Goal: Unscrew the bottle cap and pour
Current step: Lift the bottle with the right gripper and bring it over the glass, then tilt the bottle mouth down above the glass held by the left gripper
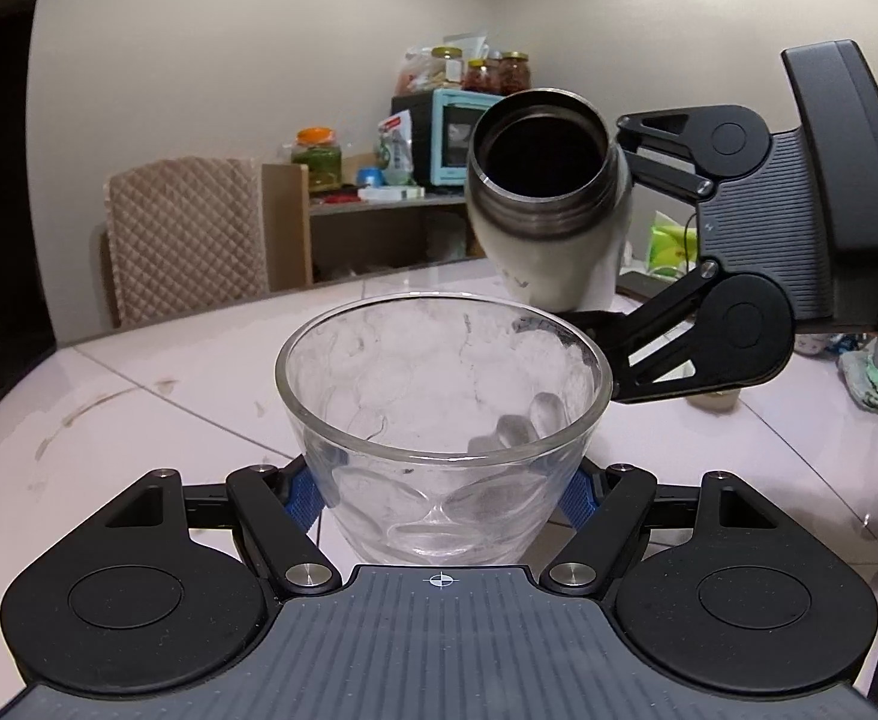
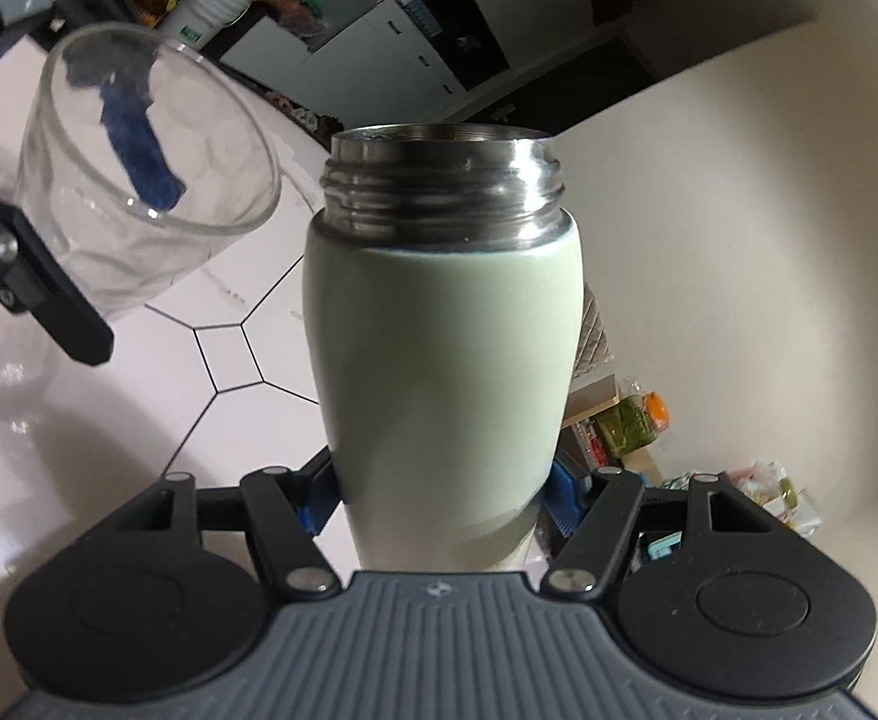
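1. At the centre of the left wrist view we see the glass cup (image 1: 442, 414) gripped low on its body by the left gripper (image 1: 442, 495), its blue pads pressed to either side and the jaws closed only as far as the cup's width allows. The cup looks empty.
2. Toward the upper right of that same view, the bottle (image 1: 544, 198) hangs tilted with its open steel mouth facing the cup. The cap is already off, and we cannot find it in either view. The right gripper (image 2: 439, 501) clamps the pale green body near its base, jaws partly closed around it.
3. From where things stand, we judge the pour is about to begin, and no liquid shows at the mouth yet.
4. Risk one: the bottle mouth sits above and behind the cup's far rim rather than over its opening, so tipping further without moving closer could spill onto the white tiled table (image 1: 139, 408).
5. Risk two: the wide mouth may release a sudden gush and overshoot the cup.
6. Risk three: smooth glass and a low grip could let the cup slip or tip as it fills.
7. Writing: the bottle shows no readable brand. Jars and packets on the background shelf at upper centre carry labels too small for us to read.
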`<control>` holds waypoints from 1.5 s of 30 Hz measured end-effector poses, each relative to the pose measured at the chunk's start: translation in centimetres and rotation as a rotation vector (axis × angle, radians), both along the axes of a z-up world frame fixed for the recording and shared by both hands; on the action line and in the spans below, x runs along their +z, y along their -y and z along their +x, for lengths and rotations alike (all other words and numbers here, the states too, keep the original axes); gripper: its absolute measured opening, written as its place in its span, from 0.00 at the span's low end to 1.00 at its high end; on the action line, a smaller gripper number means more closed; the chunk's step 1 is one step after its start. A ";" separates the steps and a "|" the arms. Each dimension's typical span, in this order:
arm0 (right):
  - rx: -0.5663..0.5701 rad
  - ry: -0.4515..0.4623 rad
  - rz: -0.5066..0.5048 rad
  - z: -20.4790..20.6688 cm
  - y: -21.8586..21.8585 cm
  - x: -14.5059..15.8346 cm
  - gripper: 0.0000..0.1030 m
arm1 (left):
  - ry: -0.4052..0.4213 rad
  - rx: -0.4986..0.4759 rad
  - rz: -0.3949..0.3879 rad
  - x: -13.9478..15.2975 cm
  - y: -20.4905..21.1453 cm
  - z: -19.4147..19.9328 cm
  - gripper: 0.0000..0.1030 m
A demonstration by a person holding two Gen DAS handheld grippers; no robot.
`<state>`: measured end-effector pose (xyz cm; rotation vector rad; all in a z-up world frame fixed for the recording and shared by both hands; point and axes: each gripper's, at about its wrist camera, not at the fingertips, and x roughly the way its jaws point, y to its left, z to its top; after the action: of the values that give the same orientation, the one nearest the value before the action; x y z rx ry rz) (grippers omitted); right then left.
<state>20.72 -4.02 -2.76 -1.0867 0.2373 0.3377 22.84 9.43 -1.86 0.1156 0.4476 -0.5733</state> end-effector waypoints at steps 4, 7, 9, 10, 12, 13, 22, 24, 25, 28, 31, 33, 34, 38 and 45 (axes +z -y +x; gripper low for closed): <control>0.012 0.028 -0.047 -0.1 -0.4 -0.2 0.67 | 0.005 -0.002 -0.001 0.0 -0.1 -0.3 0.76; 0.021 0.044 -0.080 -0.2 -0.9 -0.3 0.67 | 0.006 -0.004 -0.001 -0.1 -0.1 -0.5 0.76; 0.024 0.053 -0.096 -0.2 -1.1 -0.4 0.67 | 0.005 -0.005 -0.001 -0.1 -0.2 -0.5 0.76; 0.027 0.059 -0.107 -0.2 -1.2 -0.4 0.67 | 0.004 -0.006 -0.001 -0.1 -0.2 -0.5 0.76; 0.028 0.069 -0.122 -0.3 -1.4 -0.4 0.67 | 0.003 -0.008 0.000 -0.2 -0.2 -0.5 0.76; 0.029 0.074 -0.129 -0.3 -1.6 -0.4 0.67 | 0.002 -0.008 0.000 -0.2 -0.2 -0.5 0.76; 0.054 0.099 -0.189 -0.6 -2.5 -0.9 0.67 | -0.008 -0.015 0.002 -0.4 -0.3 -0.6 0.76; 0.061 0.105 -0.202 -0.7 -2.5 -1.0 0.67 | -0.014 -0.016 -0.001 -0.5 -0.4 -0.7 0.76; 0.063 0.108 -0.207 -0.7 -2.5 -1.0 0.67 | -0.014 -0.015 -0.001 -0.5 -0.4 -0.7 0.76; 0.066 0.123 -0.235 -0.7 -2.7 -1.4 0.67 | -0.017 -0.018 0.000 -0.6 -0.5 -0.8 0.76; 0.075 0.131 -0.269 -0.7 -3.0 -1.8 0.67 | -0.018 -0.020 -0.001 -0.6 -0.6 -0.8 0.76; 0.077 0.136 -0.288 -0.7 -3.1 -2.0 0.67 | -0.017 -0.020 -0.004 -0.6 -0.6 -0.9 0.76; 0.076 0.141 -0.299 -0.6 -3.0 -2.1 0.67 | -0.017 -0.020 -0.006 -0.6 -0.7 -0.8 0.76; 0.081 0.152 -0.332 -0.4 -3.2 -2.4 0.67 | -0.017 -0.022 -0.013 -0.6 -0.8 -0.7 0.76; 0.081 0.165 -0.373 -0.1 -3.0 -2.7 0.67 | -0.015 -0.024 -0.015 -0.6 -0.7 -0.7 0.76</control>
<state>20.62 -0.99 -5.49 -1.4881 0.1105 0.2796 22.16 10.16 -2.43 0.1022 0.4572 -0.6016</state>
